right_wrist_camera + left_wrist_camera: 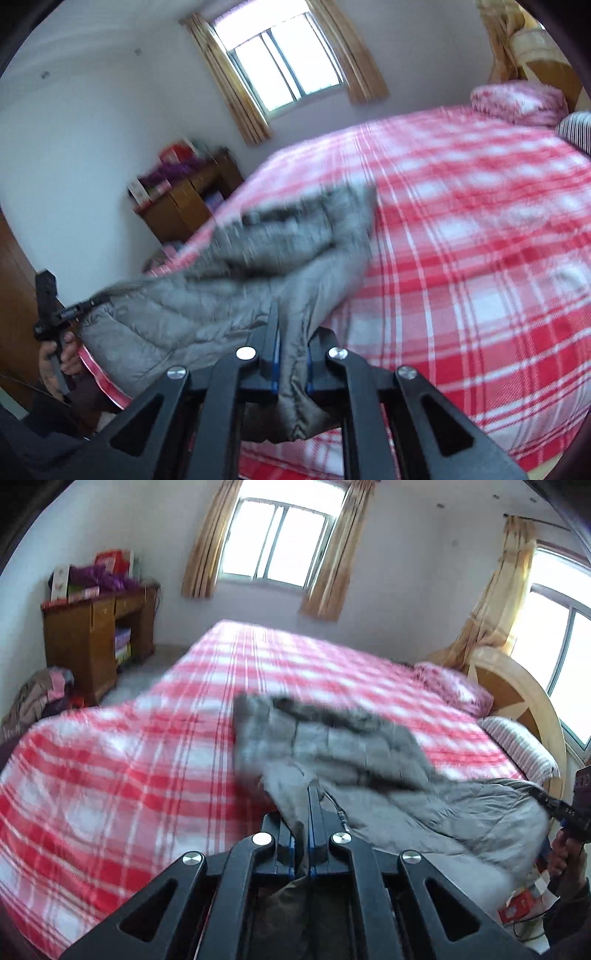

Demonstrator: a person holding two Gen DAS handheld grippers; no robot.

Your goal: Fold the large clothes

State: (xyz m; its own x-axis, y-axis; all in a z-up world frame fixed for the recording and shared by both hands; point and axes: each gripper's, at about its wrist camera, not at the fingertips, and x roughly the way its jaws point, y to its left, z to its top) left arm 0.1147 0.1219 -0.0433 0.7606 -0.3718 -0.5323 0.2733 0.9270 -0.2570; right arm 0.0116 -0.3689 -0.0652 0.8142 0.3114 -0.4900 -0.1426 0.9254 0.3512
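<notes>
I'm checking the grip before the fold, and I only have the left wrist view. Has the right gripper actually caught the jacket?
Observer: Yes. The right gripper is shut on the grey jacket, with fabric bunched between its fingers.
Operator: Does any cloth hang behind those fingers?
Observer: A fold of it droops below the gripper, over the checked bedspread.
Operator: What's past the headboard end?
Observer: A pink pillow beside a striped pillow.

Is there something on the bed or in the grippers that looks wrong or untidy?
Nothing looks damaged or spilled. The grey padded jacket is bunched on the checked bedspread, not yet flat. The left gripper and the right gripper are each shut on a jacket edge.
</notes>
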